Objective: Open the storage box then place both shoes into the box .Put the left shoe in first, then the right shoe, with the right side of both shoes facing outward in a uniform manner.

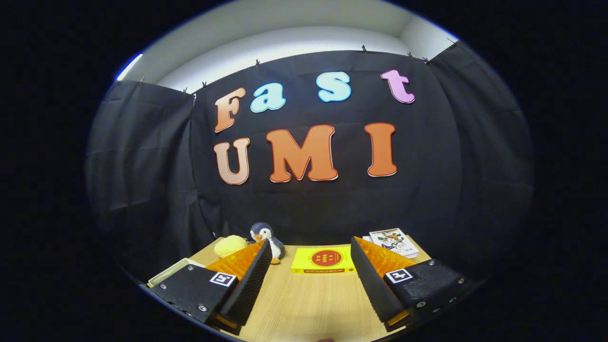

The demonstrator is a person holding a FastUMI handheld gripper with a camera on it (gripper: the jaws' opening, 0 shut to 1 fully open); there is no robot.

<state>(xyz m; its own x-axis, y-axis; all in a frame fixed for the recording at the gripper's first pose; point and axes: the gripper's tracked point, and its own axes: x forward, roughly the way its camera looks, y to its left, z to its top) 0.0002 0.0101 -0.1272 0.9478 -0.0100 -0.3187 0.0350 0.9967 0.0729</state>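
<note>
The gripper [311, 249] hangs over a wooden table [308, 299] with its two fingers spread wide apart, nothing between them. Beyond the fingers lie one yellow book [323, 260], one toy penguin [266, 239], one yellow plush [230, 245] and one white illustrated booklet [393, 241]. One pale flat thing [167, 271], possibly the storage box, peeks beside the left finger; I cannot tell.

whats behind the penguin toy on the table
Right behind the penguin toy hangs the booth's black cloth wall. A yellow plush sits beside it. The open hand-held gripper has one finger covering the penguin's lower side.
</note>
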